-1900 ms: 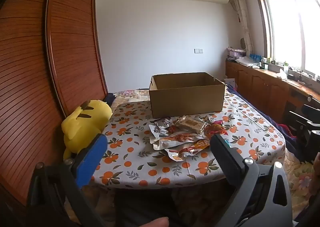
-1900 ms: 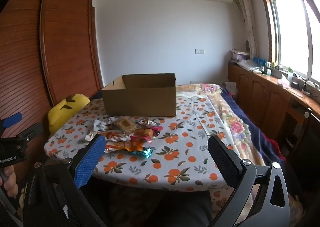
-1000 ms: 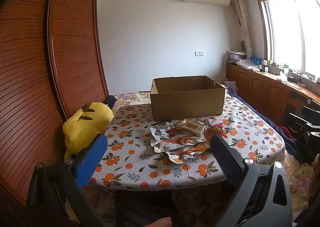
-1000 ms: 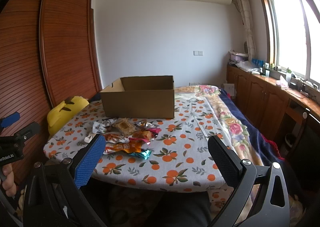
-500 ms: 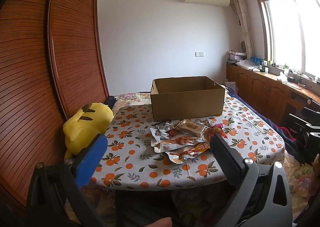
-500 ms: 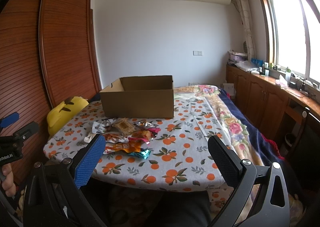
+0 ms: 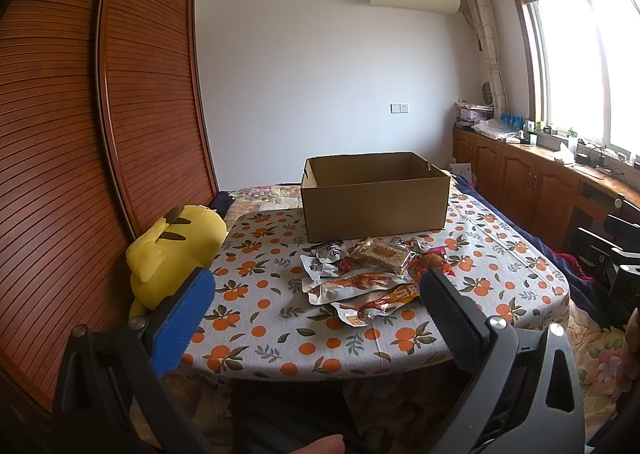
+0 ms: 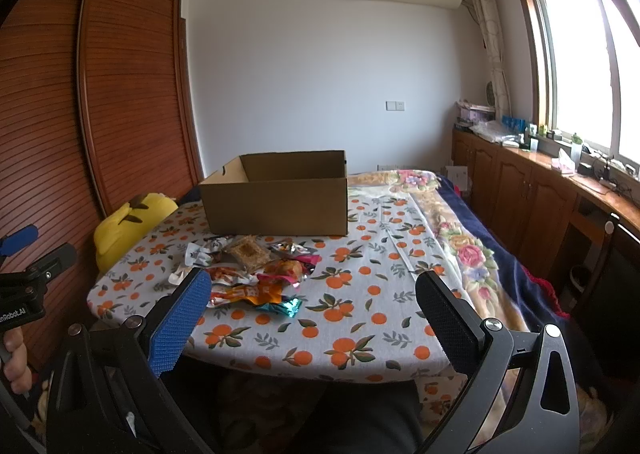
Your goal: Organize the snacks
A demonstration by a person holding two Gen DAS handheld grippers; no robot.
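Observation:
A heap of several snack packets (image 7: 370, 276) (image 8: 256, 274) lies on the orange-print tablecloth (image 7: 280, 326) (image 8: 360, 318), just in front of an open brown cardboard box (image 7: 374, 198) (image 8: 276, 194). On top of the heap sits a clear pack of brown crumbly snack (image 7: 382, 254) (image 8: 248, 250). My left gripper (image 7: 316, 290) is open, held well short of the table edge with nothing between its fingers. Open as well, my right gripper (image 8: 312, 288) hangs back from the table, empty. The left gripper (image 8: 24, 254) also shows at the right wrist view's left edge.
A yellow plush toy (image 7: 172, 250) (image 8: 128, 222) leans at the table's left against a slatted wooden wardrobe (image 7: 80, 134). A flowered bedspread (image 8: 460, 238) lies to the right. Wooden cabinets (image 7: 520, 182) run under the window. A person's hand (image 8: 14, 362) holds the left gripper's handle.
Both views have tilted up slightly over the two seconds, so the table and box sit a little lower in frame. Both grippers stay open and empty.

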